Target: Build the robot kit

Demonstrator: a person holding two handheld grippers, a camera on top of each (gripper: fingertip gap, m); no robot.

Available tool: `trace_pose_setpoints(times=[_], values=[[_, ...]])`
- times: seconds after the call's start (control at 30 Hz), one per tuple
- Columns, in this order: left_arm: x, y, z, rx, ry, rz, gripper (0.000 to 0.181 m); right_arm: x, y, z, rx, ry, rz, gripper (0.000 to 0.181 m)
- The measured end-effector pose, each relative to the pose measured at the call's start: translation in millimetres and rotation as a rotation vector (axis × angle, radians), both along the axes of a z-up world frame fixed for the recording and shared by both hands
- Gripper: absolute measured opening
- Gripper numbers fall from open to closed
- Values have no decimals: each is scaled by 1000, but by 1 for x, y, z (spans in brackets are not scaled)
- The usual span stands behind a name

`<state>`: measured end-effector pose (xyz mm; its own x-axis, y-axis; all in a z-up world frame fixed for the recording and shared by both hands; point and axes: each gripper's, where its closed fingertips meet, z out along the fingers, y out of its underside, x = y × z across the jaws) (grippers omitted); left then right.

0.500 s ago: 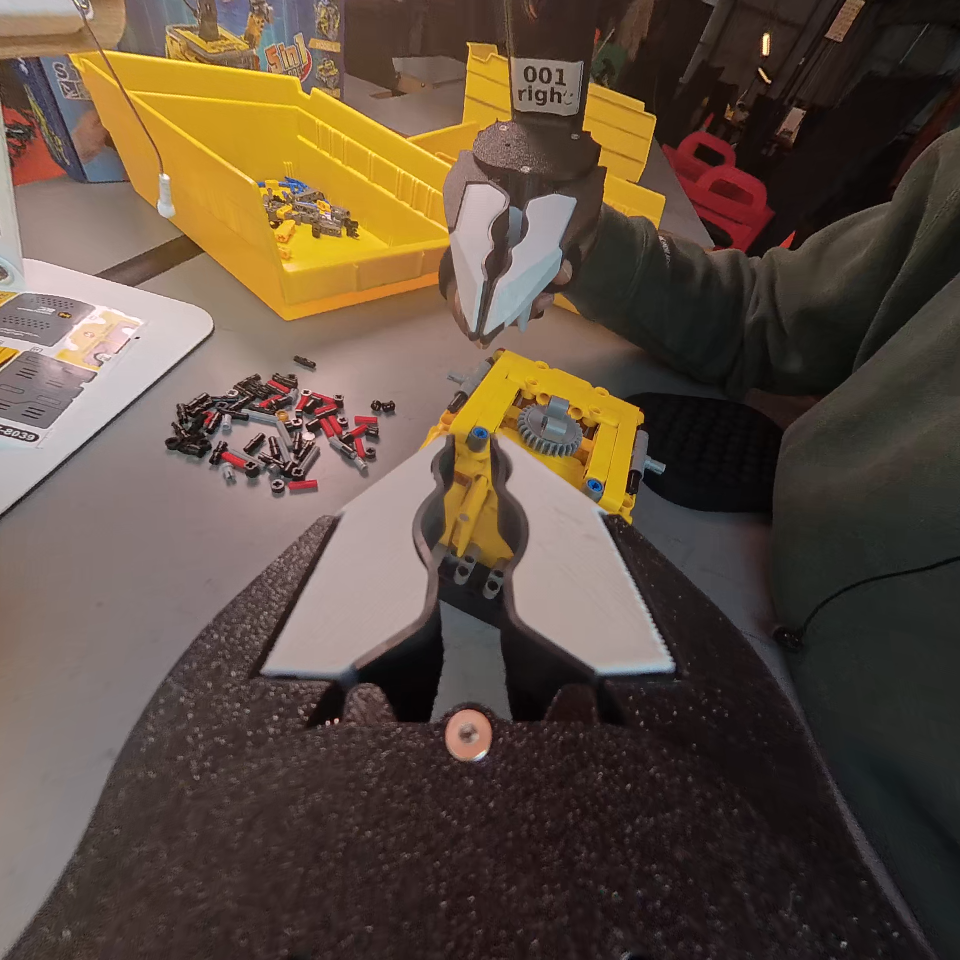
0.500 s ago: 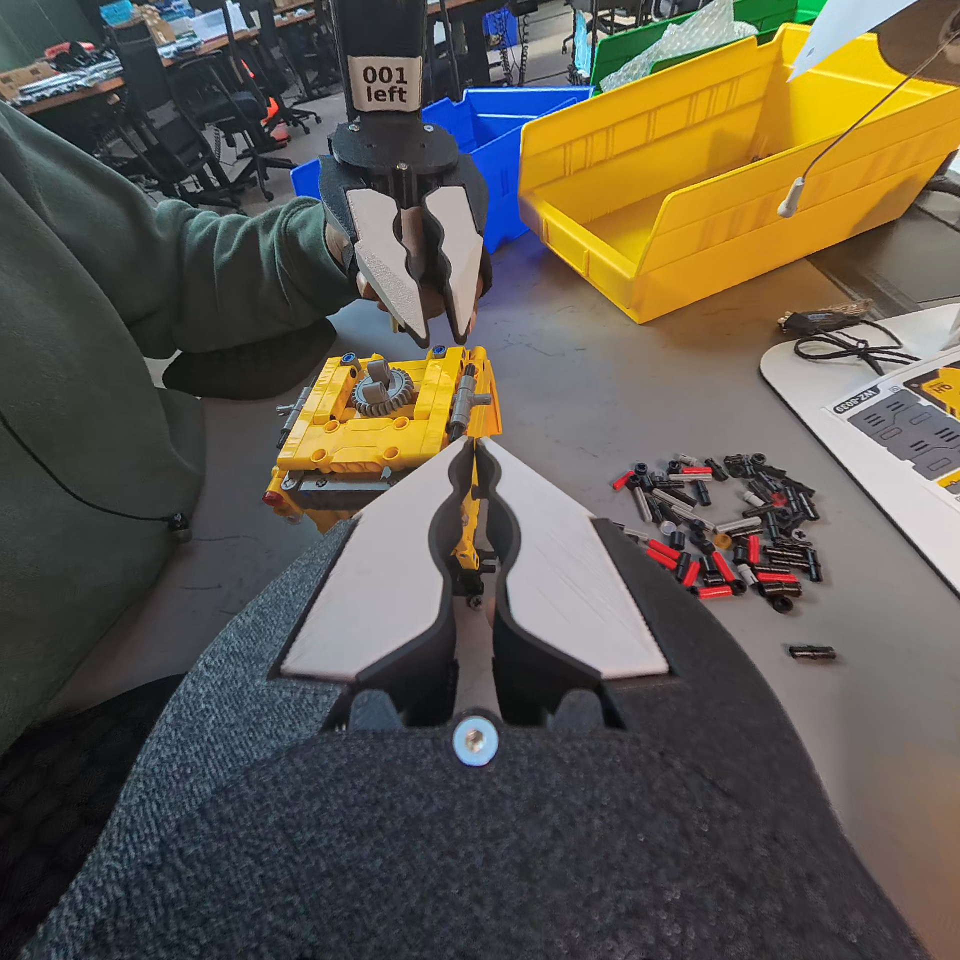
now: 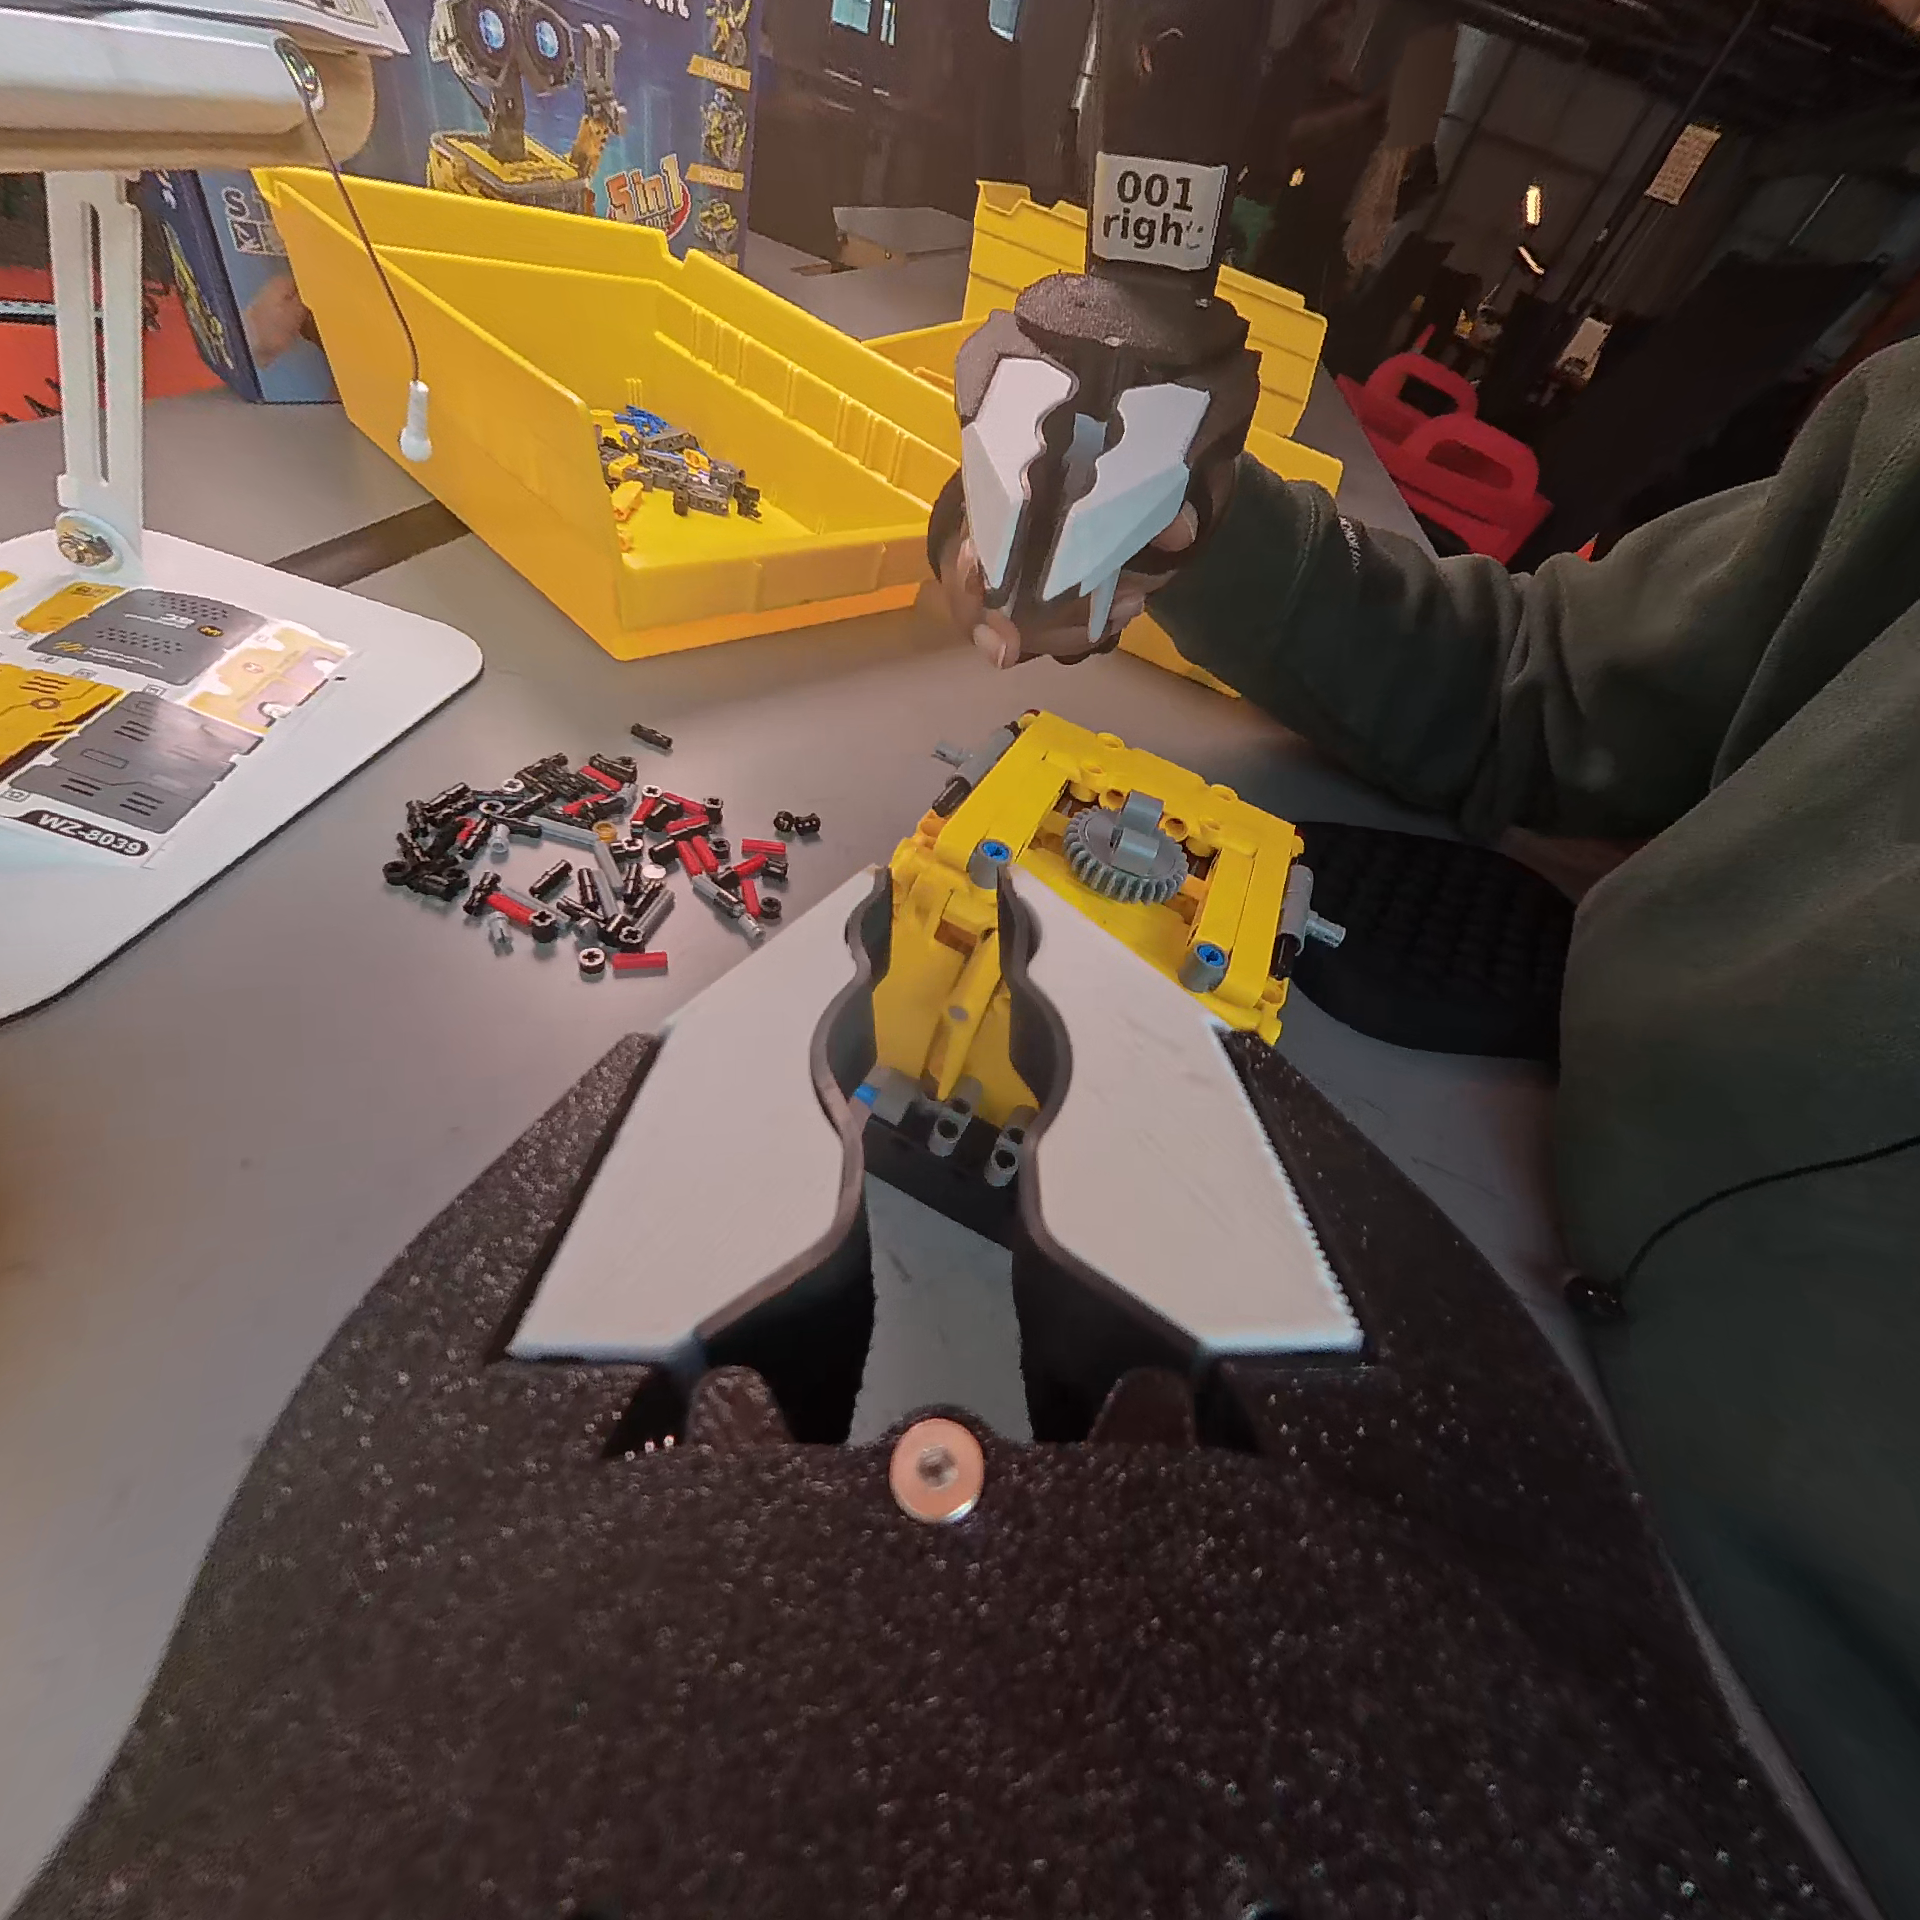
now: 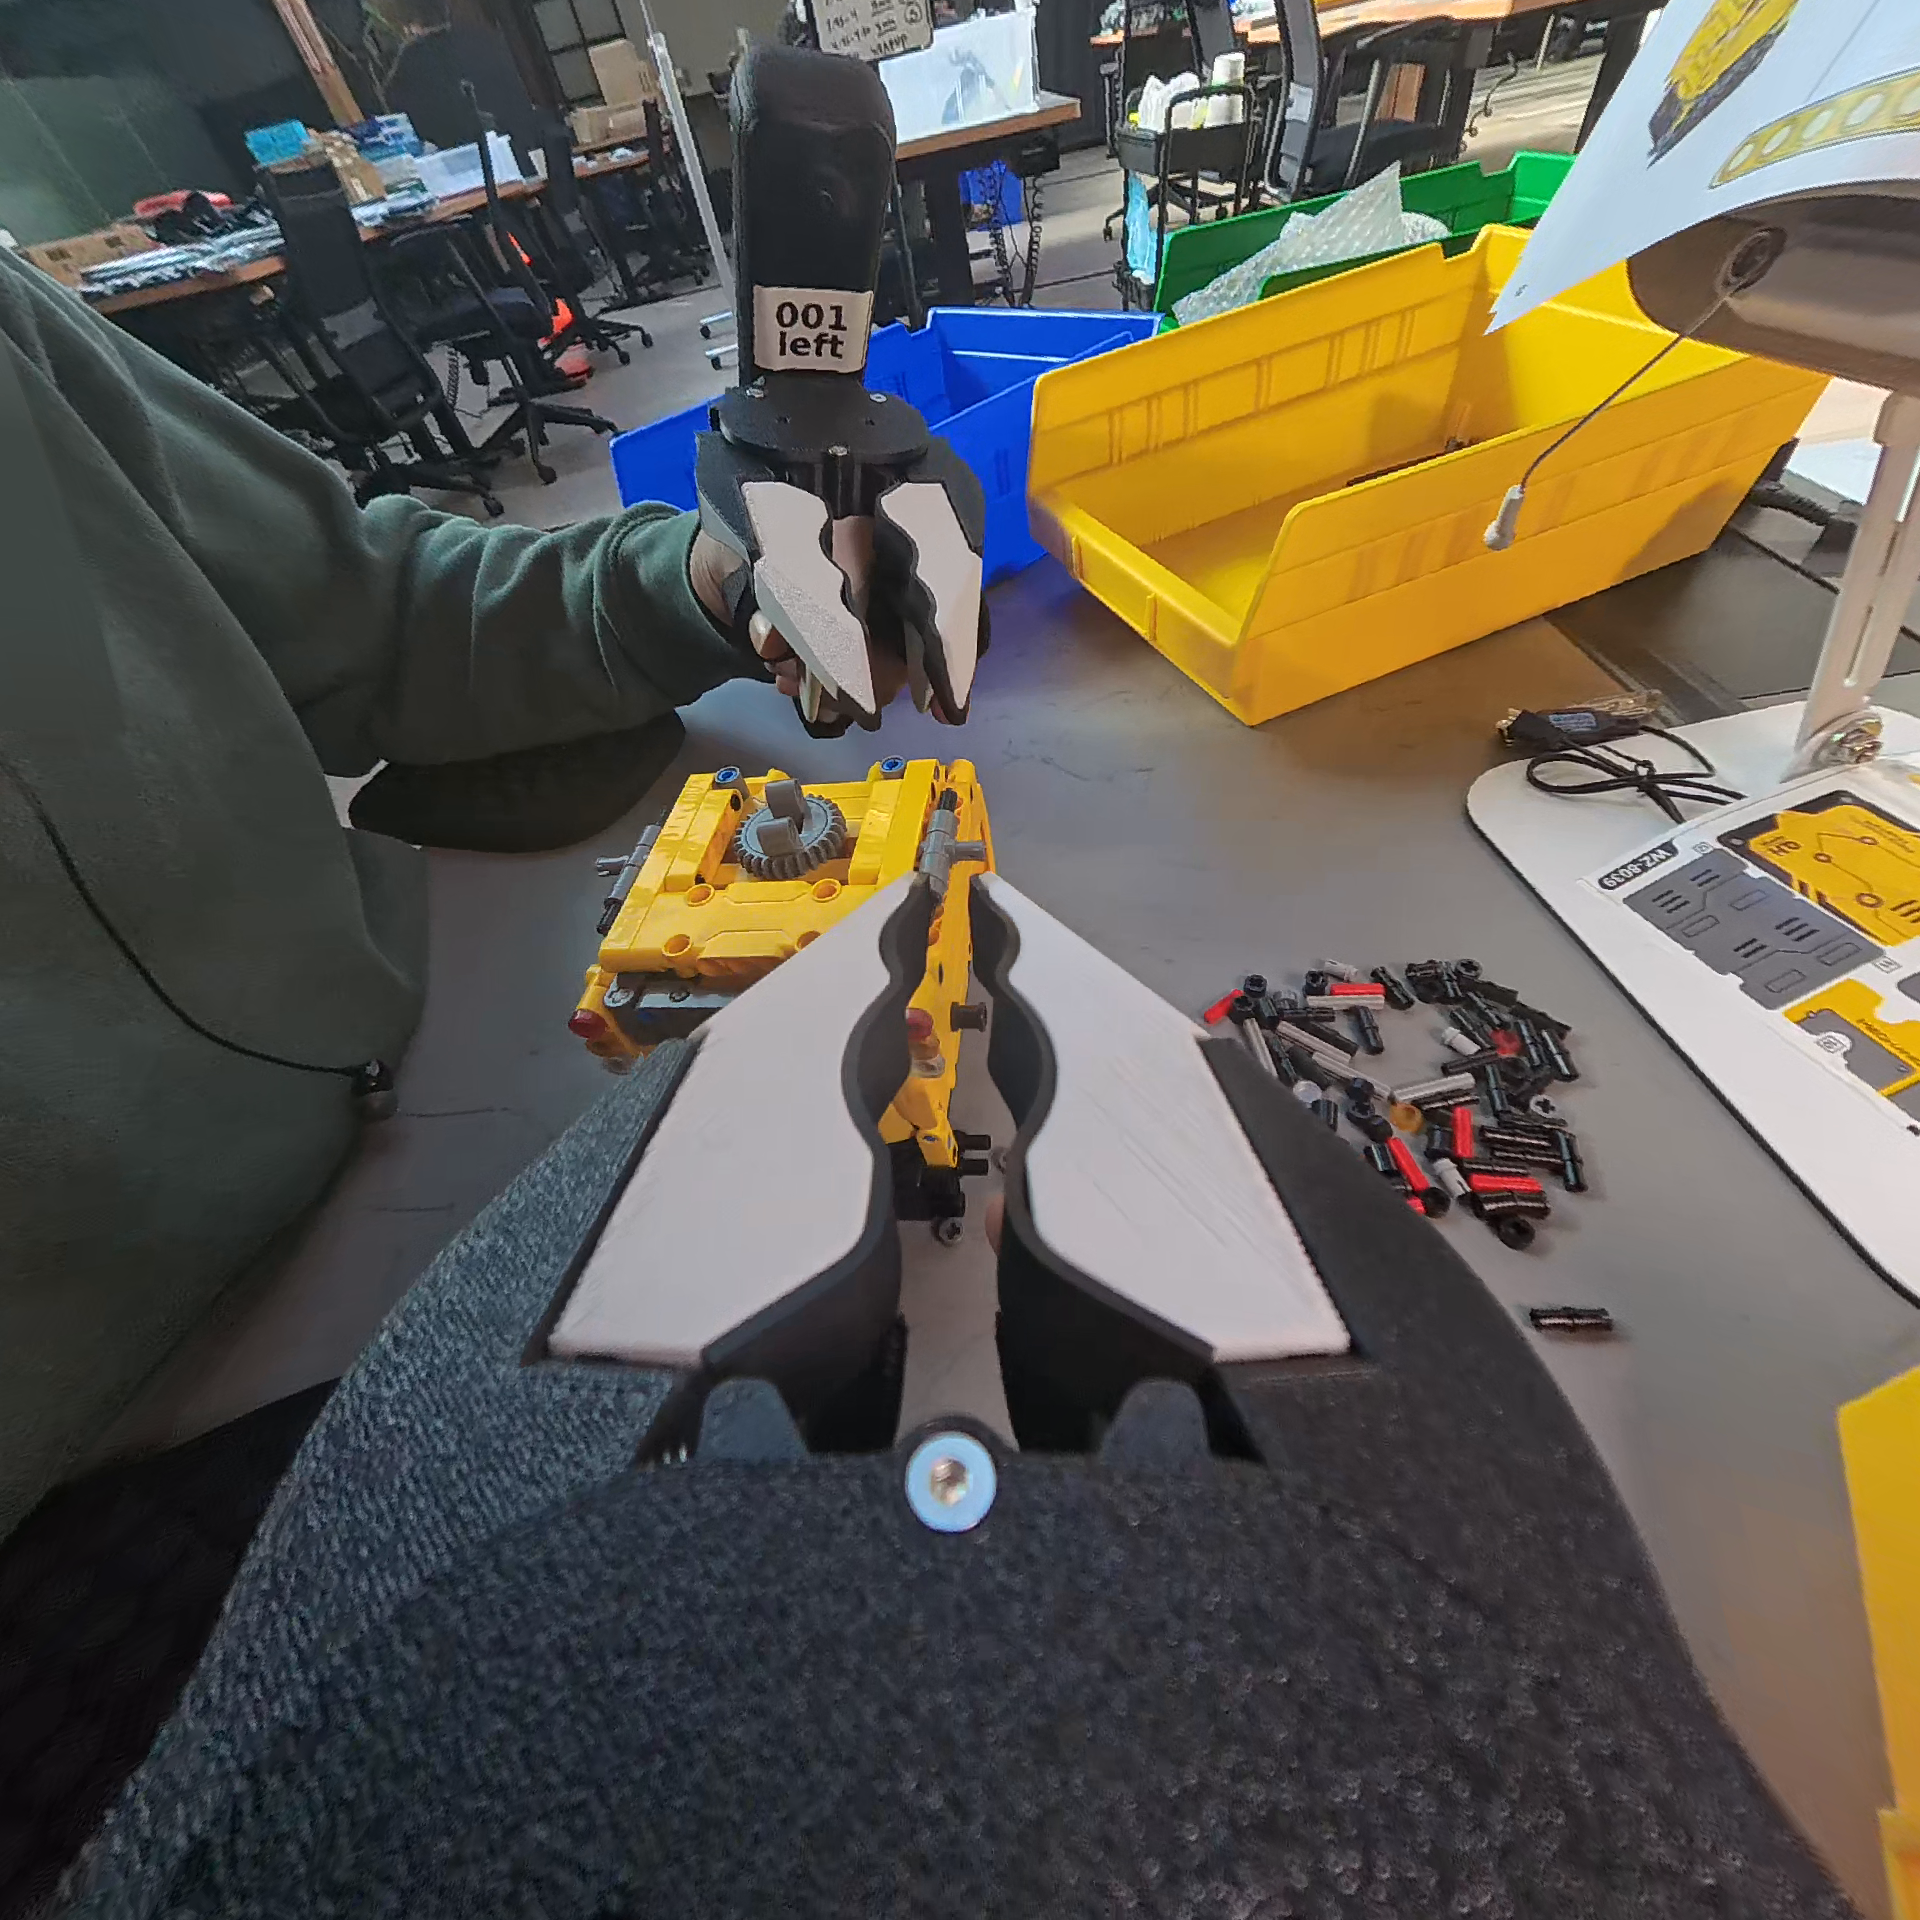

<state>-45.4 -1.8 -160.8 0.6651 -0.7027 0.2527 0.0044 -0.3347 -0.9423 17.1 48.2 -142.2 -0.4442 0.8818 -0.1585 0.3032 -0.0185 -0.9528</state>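
Grippers: both are held clear above the worktop [image 3: 260,1091], neither touching anything. The left gripper [image 3: 940,883] is set to a narrow gap and is empty. The right gripper [image 4: 951,883] is narrower again, a slit between the tips, and is also empty. In each view the opposite gripper is seen raised over the far side of the yellow brick-built chassis [image 3: 1247,904], tips pointing down at it.

Chassis: it is seated flat on the worktop, close to the edge where the person sits, with a black studded mat [image 3: 1455,935] just beside it. A grey bevel gear [image 3: 1117,857] is mounted in its open top frame. Grey axle stubs project from the sides.

Handling, as a judgement: the flat yellow beams are taken to be the sound surfaces for a grip. The gear and axle stubs are judged liable to shift or pop out if squeezed. At the present gaps, neither gripper is judged wide enough to span the frame.

Surroundings: a loose heap of black, red and grey connector pins [image 3: 603,873] is spread near the middle of the worktop, well apart from the chassis. A yellow parts bin [image 3: 582,343] is placed toward the far edge.
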Motion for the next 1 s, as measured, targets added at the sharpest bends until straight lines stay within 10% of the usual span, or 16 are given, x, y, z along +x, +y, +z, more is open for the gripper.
trace_pose_setpoints(times=[0.43, 0.73, 1.0], values=[[3, -3, -6, -7, -1, -33, 27, 9, -17, -11, 73, -58, 80, 19], [11, -4, -10, 1, 21, -42, 25, 14, -44, -30, 219, -190, 131, 106], [9, -18, -1, -2, 21, -80, 43, 3, -56, -53, 424, -229, 19, 105]])
